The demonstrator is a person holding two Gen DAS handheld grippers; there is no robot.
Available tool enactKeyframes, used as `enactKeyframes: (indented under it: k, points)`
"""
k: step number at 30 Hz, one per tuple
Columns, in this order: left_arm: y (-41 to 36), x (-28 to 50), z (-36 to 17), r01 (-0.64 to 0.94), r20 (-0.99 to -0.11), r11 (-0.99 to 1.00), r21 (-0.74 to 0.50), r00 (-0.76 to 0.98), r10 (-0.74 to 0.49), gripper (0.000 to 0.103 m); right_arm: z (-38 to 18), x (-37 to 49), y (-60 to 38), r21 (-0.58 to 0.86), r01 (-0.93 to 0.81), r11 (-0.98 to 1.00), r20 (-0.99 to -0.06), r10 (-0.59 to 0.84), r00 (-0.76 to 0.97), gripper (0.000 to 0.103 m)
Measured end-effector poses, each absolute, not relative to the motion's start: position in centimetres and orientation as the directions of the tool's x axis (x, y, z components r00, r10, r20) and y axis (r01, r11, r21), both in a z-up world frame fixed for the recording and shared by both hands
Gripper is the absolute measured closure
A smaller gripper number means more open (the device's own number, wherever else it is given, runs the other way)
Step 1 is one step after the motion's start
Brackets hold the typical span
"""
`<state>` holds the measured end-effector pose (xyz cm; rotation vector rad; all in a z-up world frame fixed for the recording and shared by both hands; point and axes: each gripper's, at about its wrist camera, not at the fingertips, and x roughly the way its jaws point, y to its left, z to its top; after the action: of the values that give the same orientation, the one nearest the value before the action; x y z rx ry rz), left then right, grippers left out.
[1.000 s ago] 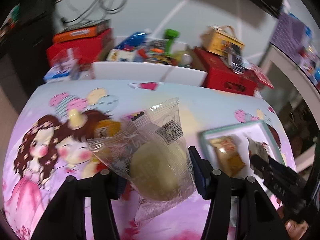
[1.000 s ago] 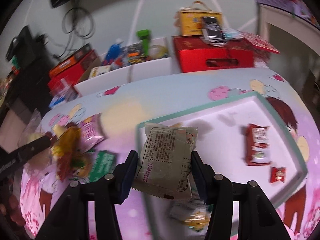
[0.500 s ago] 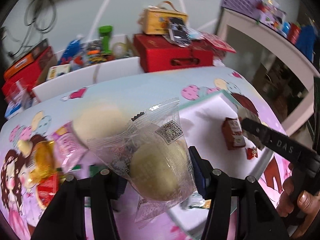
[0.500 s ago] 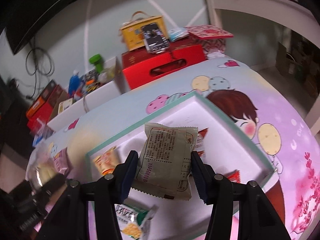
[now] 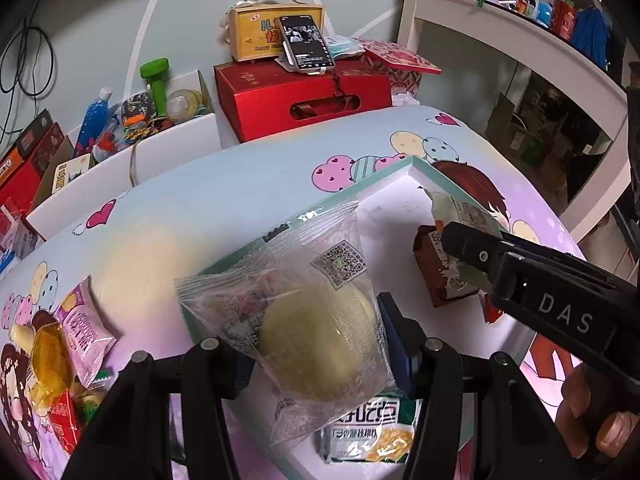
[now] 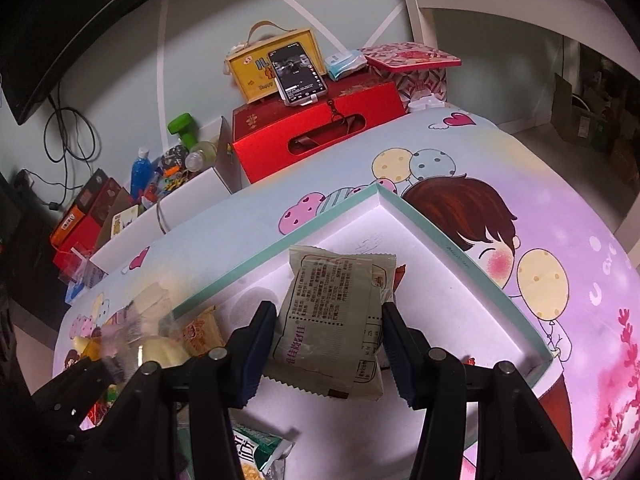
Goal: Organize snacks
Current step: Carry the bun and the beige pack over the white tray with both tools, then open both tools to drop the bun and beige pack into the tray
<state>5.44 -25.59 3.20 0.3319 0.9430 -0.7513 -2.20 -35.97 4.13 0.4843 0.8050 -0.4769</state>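
Note:
My left gripper [image 5: 316, 348] is shut on a clear packet with a pale round cake [image 5: 304, 320], held above the near left part of the white tray with a teal rim [image 5: 400, 166]. My right gripper [image 6: 328, 340] is shut on a grey-green printed snack packet [image 6: 336, 312], held above the same tray [image 6: 472, 268]. In the left wrist view the right gripper [image 5: 460, 244] reaches in from the right over a brown packet [image 5: 440, 276] in the tray. A green and white packet [image 5: 368, 436] lies in the tray below my left gripper.
Loose snacks, pink [image 5: 82, 328] and yellow [image 5: 48, 360], lie on the cartoon tablecloth left of the tray. Behind the table stand a red box [image 5: 304, 100], a yellow box with a phone [image 5: 306, 42] and a white box of clutter [image 5: 132, 120]. A white shelf [image 5: 520, 48] is at right.
Both grippers have swung right with their packets and now hang over the tray. The left one came from over the snack pile at the left.

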Motion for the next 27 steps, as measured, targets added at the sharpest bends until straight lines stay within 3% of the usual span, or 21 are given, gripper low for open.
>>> enactKeyframes:
  k: [11, 14, 25, 27]
  points:
    - [-26.1, 5.4, 2.7, 0.711, -0.833, 0.701, -0.057, 0.353, -0.426, 0.045, 3.8, -1.9, -36.0, 0.221, 0.575, 0.788, -0.776, -0.215, 0.593, 0.047]
    - [-25.9, 5.5, 2.9, 0.706, -0.833, 0.706, -0.064, 0.352, -0.427, 0.033, 3.8, -1.9, -36.1, 0.221, 0.575, 0.788, -0.778, -0.214, 0.591, 0.047]
    - [-24.3, 6.6, 3.8, 0.658, -0.831, 0.752, -0.034, 0.400, -0.387, 0.028, 3.5, -1.7, -36.2, 0.229, 0.575, 0.786, -0.785, -0.201, 0.586, 0.045]
    - [-23.9, 7.0, 3.8, 0.643, -0.833, 0.765, -0.031, 0.406, -0.375, 0.028, 3.4, -1.7, -36.3, 0.232, 0.577, 0.784, -0.785, -0.199, 0.586, 0.040]
